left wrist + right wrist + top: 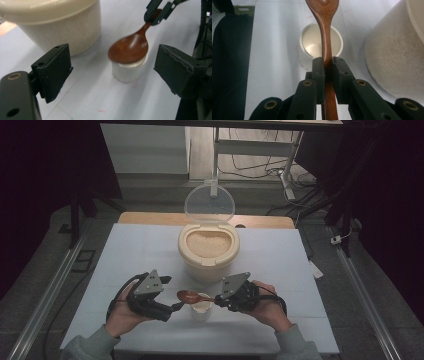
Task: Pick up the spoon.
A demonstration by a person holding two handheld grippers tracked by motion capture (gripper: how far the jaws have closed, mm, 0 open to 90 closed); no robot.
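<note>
Now right tongs (327, 65) clamp the wooden spoon (325, 32) handle over the small cup (312, 41) at frame centre — keep bowl level; left tongs (112, 72) gape wide, empty.

Your brown wooden spoon (189, 296) hangs level, bowl empty, just over the small white cup (201, 306) before the rice bin.

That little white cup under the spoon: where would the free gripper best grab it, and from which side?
Around the straight wall of the small white cup, from its open left side, jaws level. The cup stands upright on the table. The wooden spoon, held by the right gripper, hangs over its mouth, probably blocking a grip from above. The left gripper is open beside it.
</note>
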